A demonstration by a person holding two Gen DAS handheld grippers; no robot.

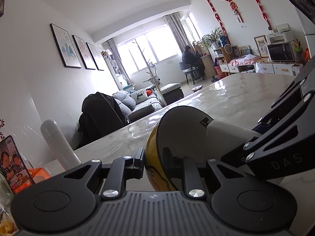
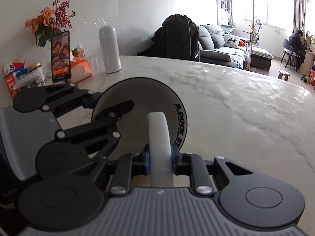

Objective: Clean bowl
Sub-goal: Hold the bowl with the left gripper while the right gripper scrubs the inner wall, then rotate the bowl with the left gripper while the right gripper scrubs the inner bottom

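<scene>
White flask [image 2: 109, 49] and phone [image 2: 60, 56] stand beyond the bowl [image 2: 141, 98].

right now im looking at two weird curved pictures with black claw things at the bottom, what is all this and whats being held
Those black claws are two hand-held grippers; a person carries one in each hand, and each has a wide-angle camera looking along its fingers, which bends the picture.

The left wrist view shows the left gripper clamped on the rim of a bowl, yellow outside and pale inside, tipped on its side. The other gripper reaches in from the right.

The right wrist view shows the right gripper shut on a white sponge that reaches into the same bowl, apparently to wipe it.

All this happens over a marble-look table. At its far side stand a white flask, a propped phone, an orange tissue box and flowers.
</scene>
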